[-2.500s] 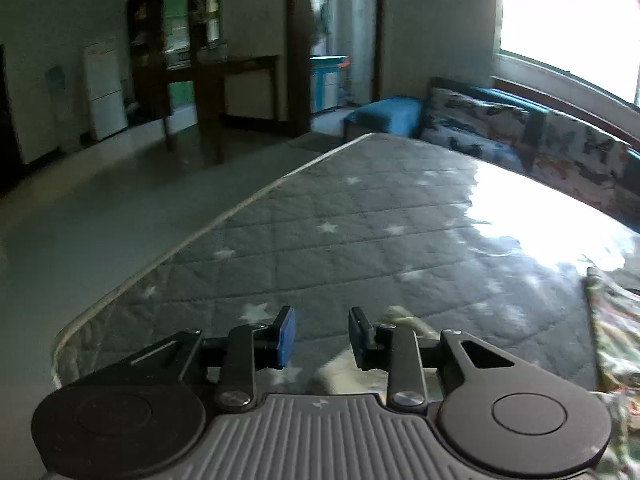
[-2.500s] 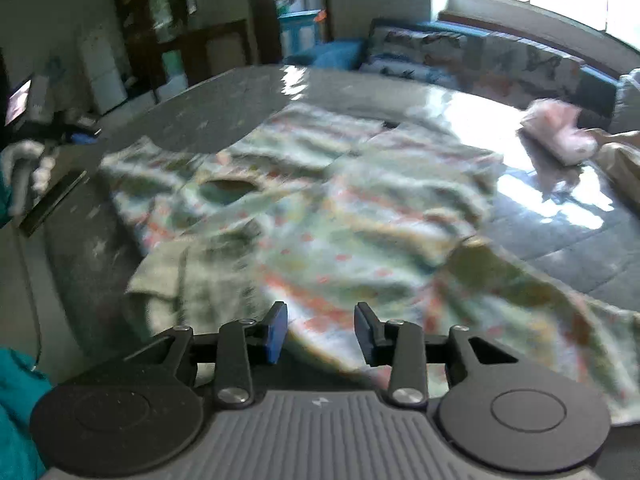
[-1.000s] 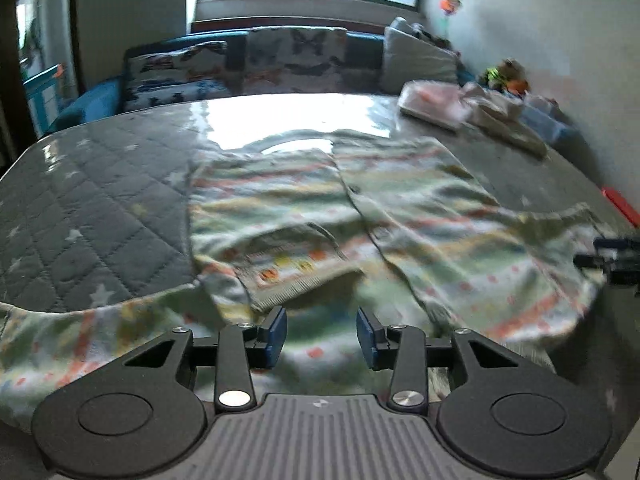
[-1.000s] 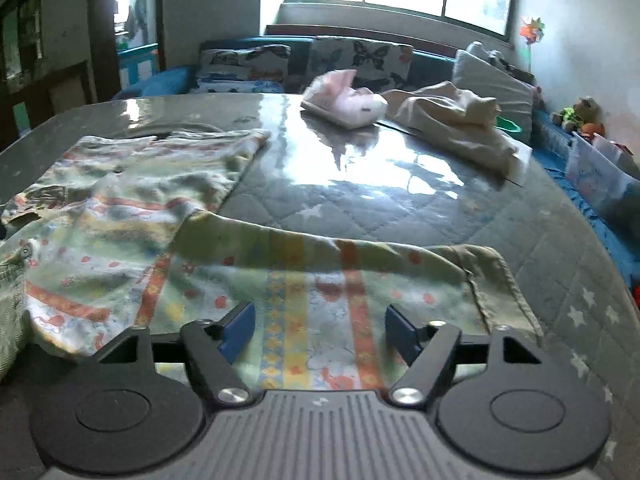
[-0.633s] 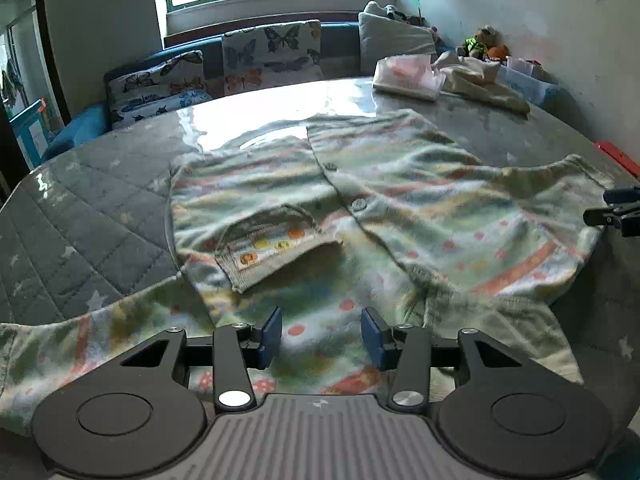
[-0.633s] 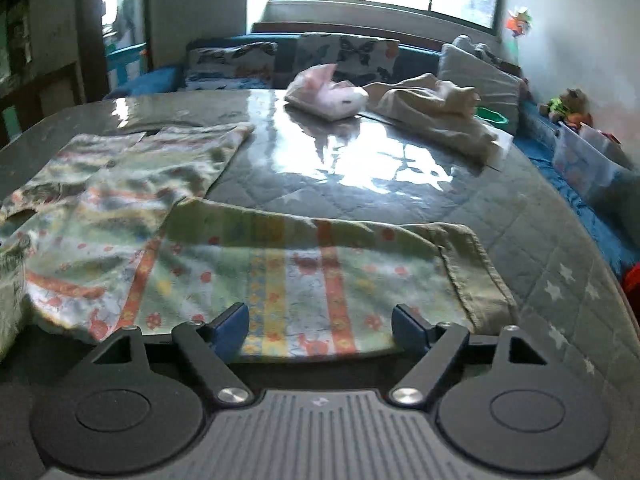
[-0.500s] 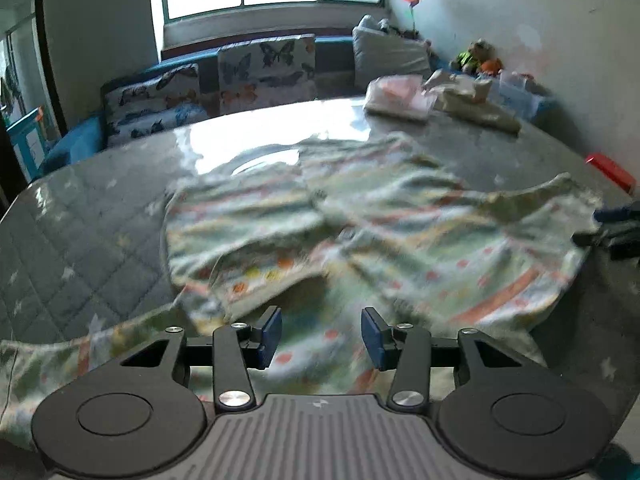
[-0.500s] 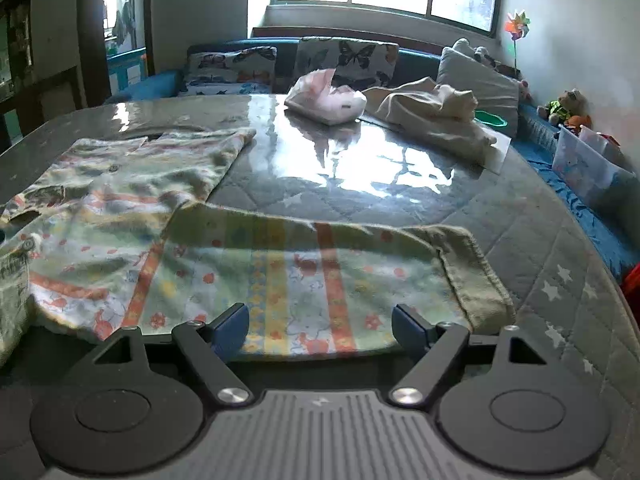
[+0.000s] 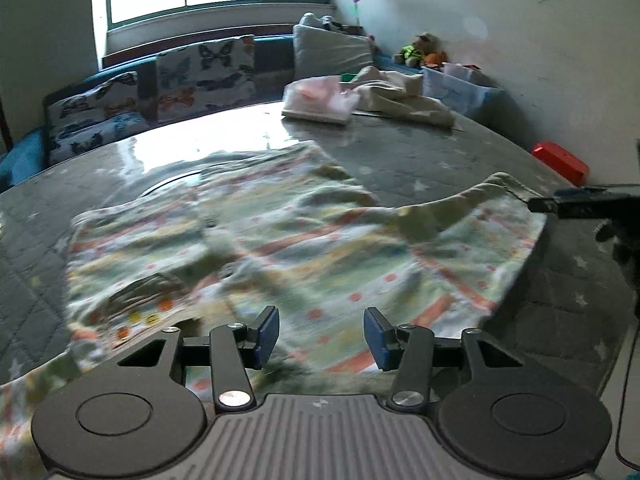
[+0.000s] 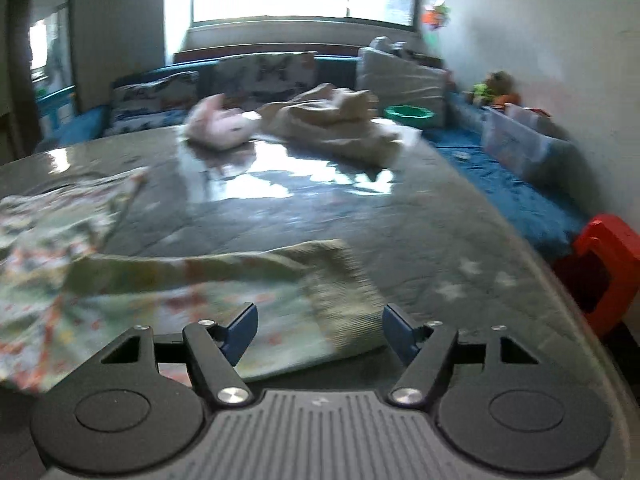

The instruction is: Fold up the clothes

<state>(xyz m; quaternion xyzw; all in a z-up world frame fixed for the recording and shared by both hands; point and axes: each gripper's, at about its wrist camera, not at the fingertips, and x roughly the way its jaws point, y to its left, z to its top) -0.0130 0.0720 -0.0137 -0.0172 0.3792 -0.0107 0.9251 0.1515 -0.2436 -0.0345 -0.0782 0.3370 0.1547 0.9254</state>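
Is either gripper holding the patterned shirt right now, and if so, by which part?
Neither. The left gripper and right gripper both have open jaws above the patterned shirt, the right one near its sleeve cuff.

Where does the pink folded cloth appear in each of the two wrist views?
Left wrist: pink folded cloth lies upper centre-right, at the mattress's far end.
Right wrist: pink folded cloth lies upper centre-left.
Shared landmark: the beige cloth pile immediately to its right.
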